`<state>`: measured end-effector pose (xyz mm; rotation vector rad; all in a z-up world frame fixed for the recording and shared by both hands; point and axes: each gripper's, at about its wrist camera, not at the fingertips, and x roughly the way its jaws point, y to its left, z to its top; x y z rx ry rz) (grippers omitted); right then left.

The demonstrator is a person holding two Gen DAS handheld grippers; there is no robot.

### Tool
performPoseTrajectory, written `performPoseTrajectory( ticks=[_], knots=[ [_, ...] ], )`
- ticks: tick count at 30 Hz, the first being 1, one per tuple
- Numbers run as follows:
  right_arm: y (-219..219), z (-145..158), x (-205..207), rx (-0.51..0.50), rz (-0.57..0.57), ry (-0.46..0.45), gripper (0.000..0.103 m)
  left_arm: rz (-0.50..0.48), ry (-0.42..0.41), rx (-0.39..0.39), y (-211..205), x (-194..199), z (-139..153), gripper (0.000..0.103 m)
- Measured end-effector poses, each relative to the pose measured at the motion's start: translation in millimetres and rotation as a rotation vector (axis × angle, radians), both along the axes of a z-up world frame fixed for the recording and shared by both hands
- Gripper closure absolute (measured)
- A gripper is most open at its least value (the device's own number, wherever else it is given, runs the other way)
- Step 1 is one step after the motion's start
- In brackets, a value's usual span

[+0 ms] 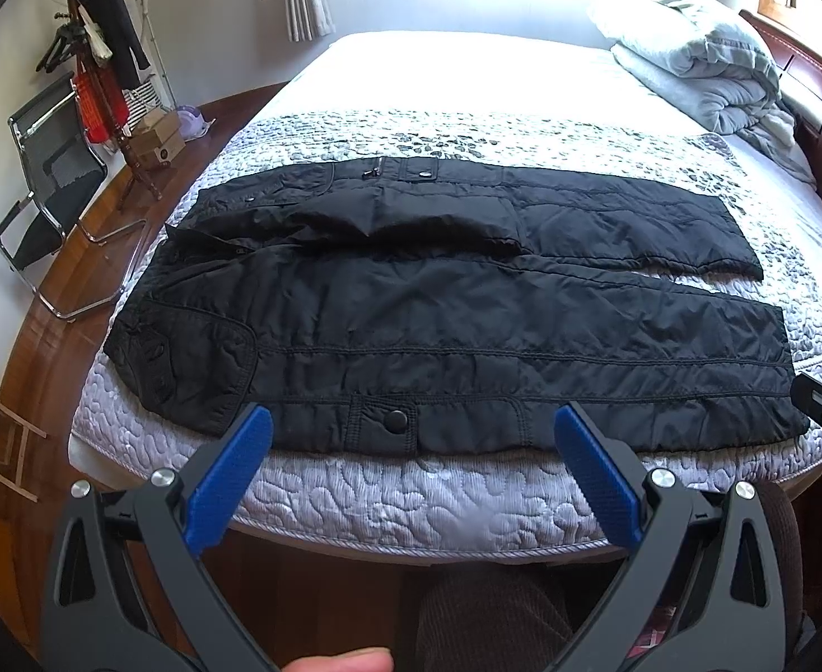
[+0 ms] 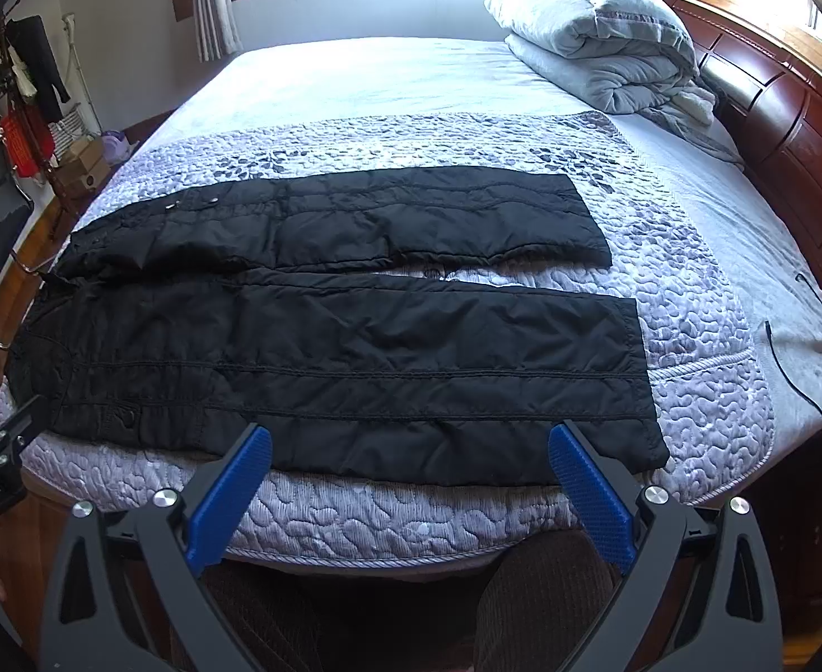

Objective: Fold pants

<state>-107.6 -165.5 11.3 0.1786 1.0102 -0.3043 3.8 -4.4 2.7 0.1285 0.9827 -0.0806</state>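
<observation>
The left gripper (image 1: 411,425) is held level with its blue fingers (image 1: 232,476) spread wide, nothing between them. The right gripper (image 2: 410,445) is likewise spread wide and empty. A fingertip (image 1: 349,661), probably a thumb, is seen behind the left gripper.

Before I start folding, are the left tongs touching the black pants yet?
Apart. In the left wrist view the left tongs hang open above the black pants, gripping nothing.

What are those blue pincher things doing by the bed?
A person holds a pincher tool in each hand, getting ready to fold the black quilted pants spread flat on the grey pebble-patterned bedspread. The left gripper and right gripper are both wide open near the bed's edge, touching nothing. No fold has been made yet.
</observation>
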Motion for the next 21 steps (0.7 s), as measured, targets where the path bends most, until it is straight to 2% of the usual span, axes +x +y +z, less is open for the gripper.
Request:
performPoseTrajectory(
  ticks=[17,21],
  knots=[
    [-2.7,-5.8,4.6,0.013,0.03,-0.002,0.003,-0.027,-0.004,-0.008,-1.5,5.7,-6.4,0.002],
    [-37.9,-1.0,17.1,0.063,0.042,-0.036,0.003,-0.095,-0.017,-0.014,-7.1,13.1,-8.7,0.002]
  ],
)
